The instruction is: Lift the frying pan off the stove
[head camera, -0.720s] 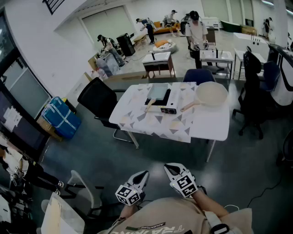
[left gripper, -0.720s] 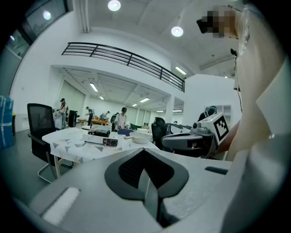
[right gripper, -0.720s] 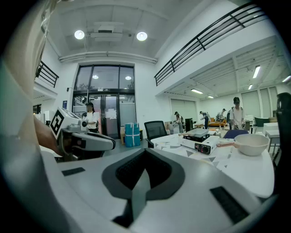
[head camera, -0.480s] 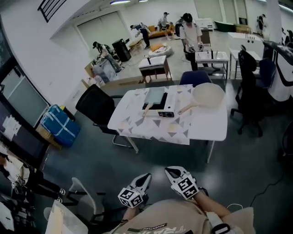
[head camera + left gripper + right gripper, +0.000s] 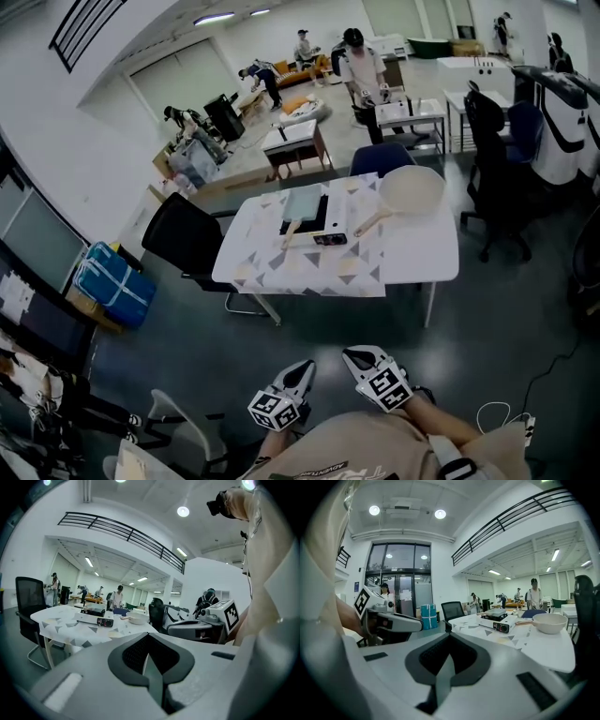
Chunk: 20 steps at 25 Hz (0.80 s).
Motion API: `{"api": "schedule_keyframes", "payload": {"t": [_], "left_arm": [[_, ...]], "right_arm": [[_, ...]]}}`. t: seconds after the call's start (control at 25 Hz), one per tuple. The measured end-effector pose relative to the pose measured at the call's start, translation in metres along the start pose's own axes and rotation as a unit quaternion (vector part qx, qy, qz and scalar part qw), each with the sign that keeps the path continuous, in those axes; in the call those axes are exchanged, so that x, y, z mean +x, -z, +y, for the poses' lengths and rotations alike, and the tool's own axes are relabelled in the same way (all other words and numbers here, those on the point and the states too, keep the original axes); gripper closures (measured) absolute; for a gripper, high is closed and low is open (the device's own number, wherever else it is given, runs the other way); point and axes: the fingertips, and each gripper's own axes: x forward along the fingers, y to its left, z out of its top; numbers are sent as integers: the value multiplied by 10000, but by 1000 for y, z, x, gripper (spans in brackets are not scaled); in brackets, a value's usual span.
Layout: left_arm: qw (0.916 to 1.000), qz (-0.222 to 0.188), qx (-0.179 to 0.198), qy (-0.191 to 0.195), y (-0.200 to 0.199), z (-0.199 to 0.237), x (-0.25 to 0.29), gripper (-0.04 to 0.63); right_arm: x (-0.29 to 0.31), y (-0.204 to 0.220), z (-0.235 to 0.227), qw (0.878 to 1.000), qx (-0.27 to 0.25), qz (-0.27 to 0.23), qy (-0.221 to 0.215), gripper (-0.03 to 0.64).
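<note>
Grey floor fills a big bright hall, and near its middle stands a white table [image 5: 422,258] with a triangle-patterned cloth over its left part. On that cloth, toward the far edge of the table, sits a small stove [image 5: 328,225]. The frying pan [image 5: 303,202], a square grey one, rests on top of the stove with its wooden handle pointing toward the near side of the table. A round pan [image 5: 412,190], pale cream, lies on the bare right part of the table, just beside the stove, with its wooden handle angled toward the stove's front. A black chair [image 5: 183,234] stands at the table's left end, and a blue chair [image 5: 380,157] is pushed in at the far side. A blue bag [image 5: 108,281] lies on the floor well to the left of the table. A person [image 5: 361,70] stands at another desk well beyond the table, and more people work farther back. Both tools are well short of the table, close in front of the wearer's beige shirt [image 5: 366,450]. The left gripper [image 5: 302,373] has its jaws pressed together with nothing between them. The right gripper [image 5: 358,358] is likewise closed and empty, and both point toward the table.
</note>
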Motion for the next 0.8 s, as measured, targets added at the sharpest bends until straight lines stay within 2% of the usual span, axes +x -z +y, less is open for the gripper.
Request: {"api": "schedule_keyframes", "payload": {"t": [0.4,0.6,0.8], "left_arm": [[9991,-21,-364,231,12,38,-11,597],[9975,-5,-666,228,22,61,-15,597],[9956,-122,-930,67,19,87,1,597]], "right_arm": [[34,-6,10,9996,38,94,265,621],[51,7,26,9992,-57,373,96,621],[64,3,6,9988,-119,484,11,621]]}}
